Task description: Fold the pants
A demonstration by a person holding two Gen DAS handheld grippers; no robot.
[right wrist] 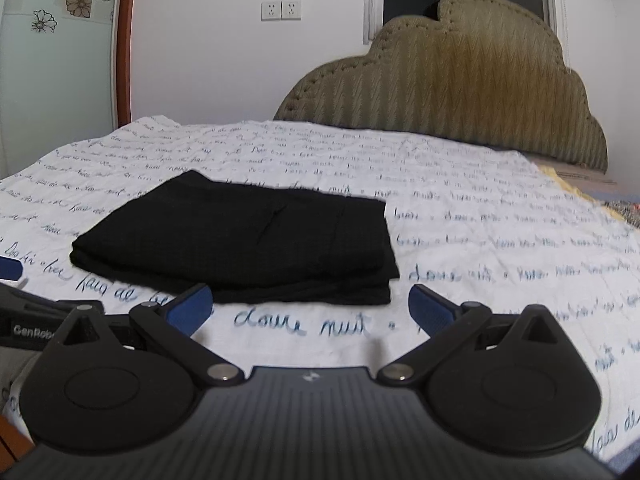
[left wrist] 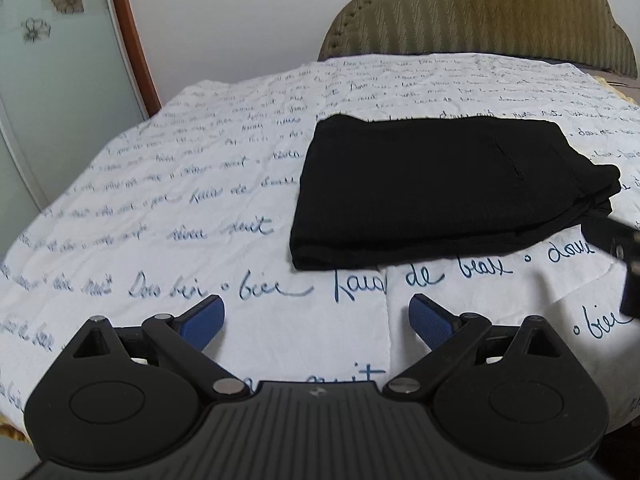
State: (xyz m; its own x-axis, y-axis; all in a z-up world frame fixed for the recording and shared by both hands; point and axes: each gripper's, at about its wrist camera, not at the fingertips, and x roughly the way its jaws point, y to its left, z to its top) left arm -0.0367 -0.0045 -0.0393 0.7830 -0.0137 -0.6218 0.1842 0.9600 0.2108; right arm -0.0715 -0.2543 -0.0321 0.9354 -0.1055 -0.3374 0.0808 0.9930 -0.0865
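**Bed, folded pants, both grippers empty**

Bed sheet (left wrist: 160, 200), white with blue script, under a tan headboard (left wrist: 480, 12).

Left wrist view: black pants (left wrist: 432, 192) lie folded into a flat rectangle on the sheet, ahead and right of the left gripper (left wrist: 316, 318). Fingers spread, nothing between them. Right gripper blurred at right edge (left wrist: 624, 256), near the pants' corner.

Right wrist view: pants (right wrist: 240, 240) just ahead-left of right gripper (right wrist: 310, 308). Fingers spread, empty. Wall sockets (right wrist: 281, 10) behind.
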